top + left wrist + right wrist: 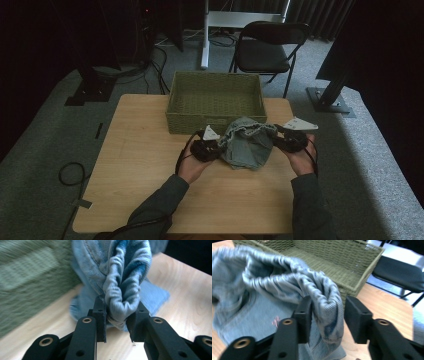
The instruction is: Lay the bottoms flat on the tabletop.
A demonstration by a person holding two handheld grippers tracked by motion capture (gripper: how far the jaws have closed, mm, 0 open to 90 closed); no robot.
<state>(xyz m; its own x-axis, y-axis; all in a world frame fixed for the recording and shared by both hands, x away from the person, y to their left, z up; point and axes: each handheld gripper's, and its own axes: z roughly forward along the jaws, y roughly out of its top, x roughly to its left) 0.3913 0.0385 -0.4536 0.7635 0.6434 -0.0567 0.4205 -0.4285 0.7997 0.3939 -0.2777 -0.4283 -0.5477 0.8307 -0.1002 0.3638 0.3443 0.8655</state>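
Under inspection: a small faded-blue denim garment with a gathered elastic waistband (246,142), lying bunched on the light wooden worktop (135,160), just in front of an olive-green woven rectangular basket (216,100) and near its front wall. Basket interior bare as far as visible in the high view. Black folding chair (267,47) beyond the worktop, well apart from the work.

Progress, judged from the lie of things: early to middle stage. Garment not yet flat, not yet folded, not yet in the basket; waistband raised off the worktop at both sides, lower part of the cloth resting on the wood. Apparent step in hand: taking hold of the waistband at two opposite points, probably to spread or lift the garment. Remaining, by judgement: a firm hold on the right side, then straightening, then any folding or placing.

Left tongs (117,318): jaws partly closed, both pads pressing a thick roll of the gathered waistband between them; cloth visibly pinched. Held.

Right tongs (327,315): jaws moderately apart. Waistband fold draped between them, lying against the left-hand pad in the right gripper view, a clear gap to the other pad. Touching, not clamped.

Risk noted: right side liable to slip if lifted before those jaws close.
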